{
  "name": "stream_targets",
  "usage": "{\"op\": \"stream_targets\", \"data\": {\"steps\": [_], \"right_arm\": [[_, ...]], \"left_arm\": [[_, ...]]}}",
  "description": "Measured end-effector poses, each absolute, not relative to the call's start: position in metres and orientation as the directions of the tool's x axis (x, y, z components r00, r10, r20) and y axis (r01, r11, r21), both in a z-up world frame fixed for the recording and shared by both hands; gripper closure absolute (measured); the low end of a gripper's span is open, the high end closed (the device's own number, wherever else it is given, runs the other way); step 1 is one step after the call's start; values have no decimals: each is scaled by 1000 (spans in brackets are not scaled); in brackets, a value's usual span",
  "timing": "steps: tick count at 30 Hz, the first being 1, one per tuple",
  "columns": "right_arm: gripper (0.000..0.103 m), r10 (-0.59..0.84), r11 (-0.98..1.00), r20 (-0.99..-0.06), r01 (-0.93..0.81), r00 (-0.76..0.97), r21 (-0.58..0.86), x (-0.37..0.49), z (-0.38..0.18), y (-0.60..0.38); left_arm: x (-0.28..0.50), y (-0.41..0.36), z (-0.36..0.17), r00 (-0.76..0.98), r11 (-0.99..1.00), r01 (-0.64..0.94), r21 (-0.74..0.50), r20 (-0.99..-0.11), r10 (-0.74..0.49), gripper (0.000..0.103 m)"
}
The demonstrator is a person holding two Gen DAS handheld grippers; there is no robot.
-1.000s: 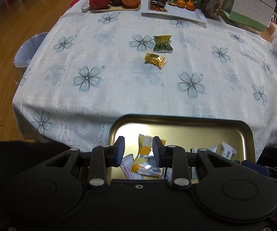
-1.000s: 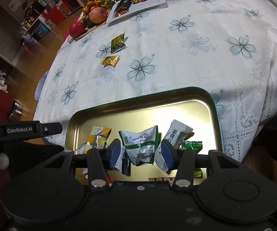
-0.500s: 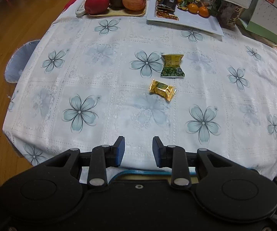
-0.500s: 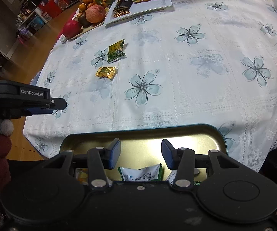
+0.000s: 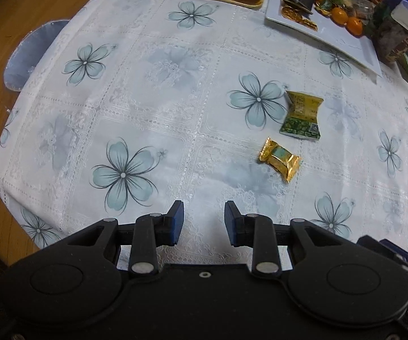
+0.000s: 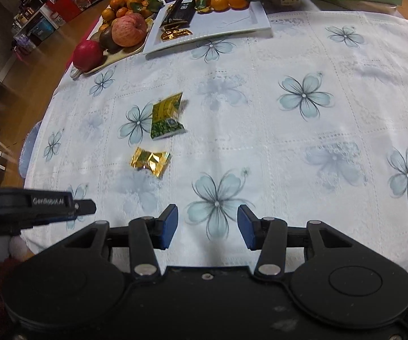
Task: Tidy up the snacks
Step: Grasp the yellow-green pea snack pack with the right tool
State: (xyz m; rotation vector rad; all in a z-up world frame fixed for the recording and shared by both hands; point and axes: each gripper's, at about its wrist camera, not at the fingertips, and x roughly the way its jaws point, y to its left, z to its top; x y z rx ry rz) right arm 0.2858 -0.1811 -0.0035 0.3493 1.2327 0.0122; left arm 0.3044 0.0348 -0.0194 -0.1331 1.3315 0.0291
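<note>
gold snack [image 5: 279, 158]: small crinkled foil packet, pillow-shaped with pinched ends, lying flat on the tablecloth [image 5: 152, 90]; ahead and right of the left gripper [image 5: 203, 221], apart from it
green snack [image 5: 302, 116]: flat rectangular pouch, yellow top, green bottom, glossy; just beyond the gold one, not touching
left gripper: black body, blue pads, jaws spread, nothing between them
right gripper [image 6: 207, 226]: same build, jaws spread wide, empty, over a printed flower; both snacks ahead and to its left
tablecloth: white lace-textured cloth with pale blue flowers, draped over the table edge
white tray [image 6: 232, 22]: flat, rectangular, far side; holds a dark packet, gold wrappers, mandarins
fruit plate [image 6: 124, 52]: beside the tray; apples, small oranges
</note>
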Motion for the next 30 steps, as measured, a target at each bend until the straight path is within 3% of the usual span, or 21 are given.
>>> {"op": "stream_targets", "data": {"steps": [13,30], "right_arm": [[54,200,930,-922,232,330,285,398,-41,-143],[51,76,957,-946,243,315,158,440,-75,-114]], "left_arm": [[312,42,-21,192,987,-143,-76,-980,-48,63],[312,55,-39,69,969,-209,-131,-990,-119,63]]}}
